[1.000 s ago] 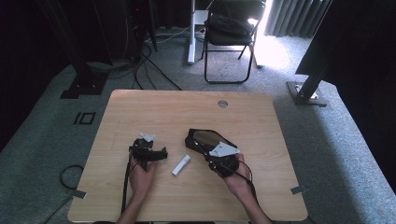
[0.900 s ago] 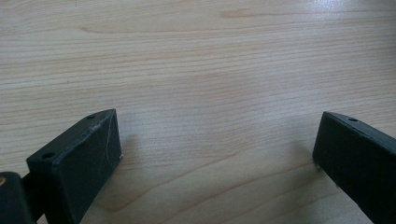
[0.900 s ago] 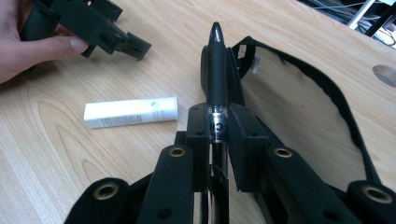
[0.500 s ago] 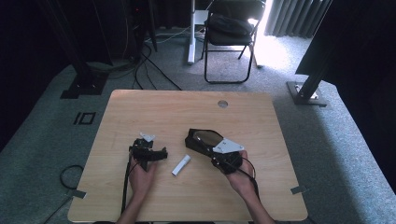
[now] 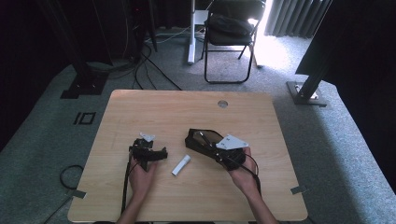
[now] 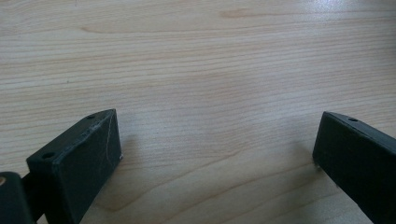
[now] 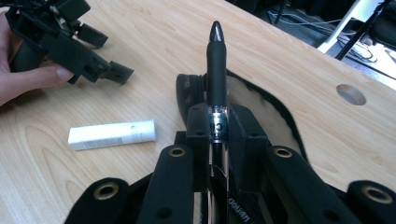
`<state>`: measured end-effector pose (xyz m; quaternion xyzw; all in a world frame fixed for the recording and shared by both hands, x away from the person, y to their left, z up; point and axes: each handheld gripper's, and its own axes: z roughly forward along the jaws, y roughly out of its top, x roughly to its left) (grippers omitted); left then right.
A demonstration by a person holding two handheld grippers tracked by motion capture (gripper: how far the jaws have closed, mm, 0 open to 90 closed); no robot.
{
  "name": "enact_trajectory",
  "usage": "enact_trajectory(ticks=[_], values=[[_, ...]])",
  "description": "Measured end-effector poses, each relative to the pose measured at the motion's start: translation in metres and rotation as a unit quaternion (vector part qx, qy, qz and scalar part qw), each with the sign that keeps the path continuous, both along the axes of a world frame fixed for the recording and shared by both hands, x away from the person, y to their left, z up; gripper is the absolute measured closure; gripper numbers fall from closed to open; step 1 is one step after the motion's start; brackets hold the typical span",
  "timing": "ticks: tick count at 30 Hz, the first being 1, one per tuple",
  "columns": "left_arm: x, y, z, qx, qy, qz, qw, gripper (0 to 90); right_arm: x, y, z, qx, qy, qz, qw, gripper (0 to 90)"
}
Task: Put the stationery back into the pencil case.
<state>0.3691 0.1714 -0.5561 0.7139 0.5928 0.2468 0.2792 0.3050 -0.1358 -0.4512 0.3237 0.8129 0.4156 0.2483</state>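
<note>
Right gripper (image 7: 218, 126) jaws squeezed tight on black pen (image 7: 216, 60), tip over open black pencil case (image 7: 275, 121) (not in yet). Left gripper (image 6: 215, 154) jaws wide, holding nothing. White tube (image 7: 111, 134) left of case, waiting on bench (image 7: 289, 60).

Wooden table (image 5: 187, 107) bears white tube (image 5: 180, 165), black pouch (image 5: 205, 138).

You have two grippers at the table, the left gripper (image 5: 161, 153) and the right gripper (image 7: 217, 126), one in each of your two hands. Between them you have one black pen (image 7: 216, 60), one black pencil case (image 5: 201, 138) (lying open) and one white tube (image 5: 181, 165). All of that sits on one wooden table (image 5: 187, 107), which has one round hole (image 5: 222, 103). Behind it stands one folding chair (image 5: 229, 32).
</note>
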Motion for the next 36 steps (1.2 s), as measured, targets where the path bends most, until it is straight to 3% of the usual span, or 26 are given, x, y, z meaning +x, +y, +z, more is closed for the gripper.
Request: enact_trajectory(ticks=[19, 36], values=[[0.000, 0.000, 0.000, 0.000, 0.000, 0.000, 1.0000, 1.2, 0.013, -0.018, 0.012, 0.020, -0.009, -0.015, 0.9997, 79.6], [0.000, 0.000, 0.000, 0.000, 0.001, 0.000, 1.0000, 1.3, 0.031, -0.027, 0.007, 0.022, -0.006, -0.018, 0.9996, 79.6]])
